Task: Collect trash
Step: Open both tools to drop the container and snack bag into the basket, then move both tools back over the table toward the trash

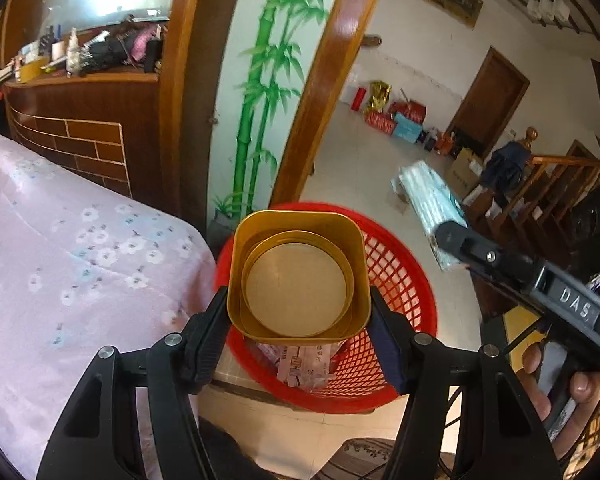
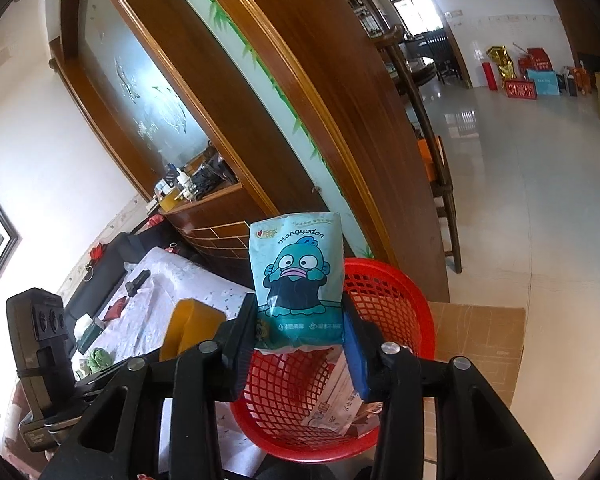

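Left wrist view: we see the left gripper (image 1: 298,316) pinching a gold tin (image 1: 298,274) between its two pads, one pad against each side wall. The tin's open mouth faces the camera, and a round inner rim and flat base show inside it. Directly beyond and below the fingertips stands the red mesh basket (image 1: 400,280); the tin hangs over its near rim. Under the tin, within the basket, lies a pink printed packet (image 1: 304,364). To the left of the gripper spreads a pink floral cloth (image 1: 60,248). At the right edge, the other hand-held gripper's body enters the view, with a person's fingers (image 1: 580,384) wrapped about its handle.

Right wrist view: we see the right gripper (image 2: 300,332) with a teal cartoon-printed pack (image 2: 298,276) standing upright between its fingers. The left pad lies against the pack's lower edge; whether the blue right pad presses on it we cannot tell, though the pack stays upright between the two. Just behind and below the pack sits the same red basket (image 2: 384,292), already containing printed wrappers (image 2: 340,404). Left of the fingers, the gold tin (image 2: 192,326) shows as a yellow block, and further left, the left gripper's black body. Right of the basket lies flat cardboard (image 2: 480,340).
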Motion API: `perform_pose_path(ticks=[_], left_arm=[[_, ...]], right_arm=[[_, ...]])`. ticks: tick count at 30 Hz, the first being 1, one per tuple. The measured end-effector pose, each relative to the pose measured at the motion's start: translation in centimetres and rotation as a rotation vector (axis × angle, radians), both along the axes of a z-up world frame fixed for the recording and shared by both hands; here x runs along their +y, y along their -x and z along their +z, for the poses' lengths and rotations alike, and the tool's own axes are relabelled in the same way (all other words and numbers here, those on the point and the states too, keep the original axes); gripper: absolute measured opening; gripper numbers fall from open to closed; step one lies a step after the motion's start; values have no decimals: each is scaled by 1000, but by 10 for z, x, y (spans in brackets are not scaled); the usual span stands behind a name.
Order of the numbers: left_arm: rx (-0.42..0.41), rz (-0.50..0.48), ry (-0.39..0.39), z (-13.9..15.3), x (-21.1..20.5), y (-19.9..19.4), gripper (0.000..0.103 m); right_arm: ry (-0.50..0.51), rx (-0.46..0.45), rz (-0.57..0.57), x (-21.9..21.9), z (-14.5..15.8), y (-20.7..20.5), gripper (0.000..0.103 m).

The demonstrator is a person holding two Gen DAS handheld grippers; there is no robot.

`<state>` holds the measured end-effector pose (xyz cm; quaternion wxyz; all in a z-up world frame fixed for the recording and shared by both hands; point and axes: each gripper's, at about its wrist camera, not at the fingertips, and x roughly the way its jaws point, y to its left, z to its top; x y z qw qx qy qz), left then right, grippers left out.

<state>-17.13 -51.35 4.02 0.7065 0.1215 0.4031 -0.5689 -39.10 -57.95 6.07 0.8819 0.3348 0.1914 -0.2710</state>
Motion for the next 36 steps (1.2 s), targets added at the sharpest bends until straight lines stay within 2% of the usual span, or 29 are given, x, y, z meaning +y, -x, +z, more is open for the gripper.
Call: perform_pose_path(ticks=[5,6,9,13,15,19,22,27,33,36], left_arm=[[56,-26,-75,-28,-13,-5,67],[66,-20,-71,-30,-10,-6,72],[101,-2,-39,-27,2,-13,79],[98,33,2,-9,30,-21,80],[86,66,41,5,54,-26,80],[24,205,103,38,122,-40,82],[-11,325,121,55,177,-57,83],[-104,562,98,68,266,-91,83],[-77,833,102,69,380,-142,83],[-89,926,92,70,423,-155,83]], right_arm=[[-74,-4,-43,-15,-17,2,57],[-93,-14,-51,-17,-20,4,58],[-98,-27,-57,-17,-17,9,60],[-65,-39,-34,-5,-3,8,62],[-38,-61,-10,6,9,5,67],[19,-100,80,36,28,-12,73],[57,-123,177,65,39,-32,79],[81,-158,373,118,51,-87,84],[90,-159,604,184,55,-168,84],[83,-148,702,218,54,-210,84]])
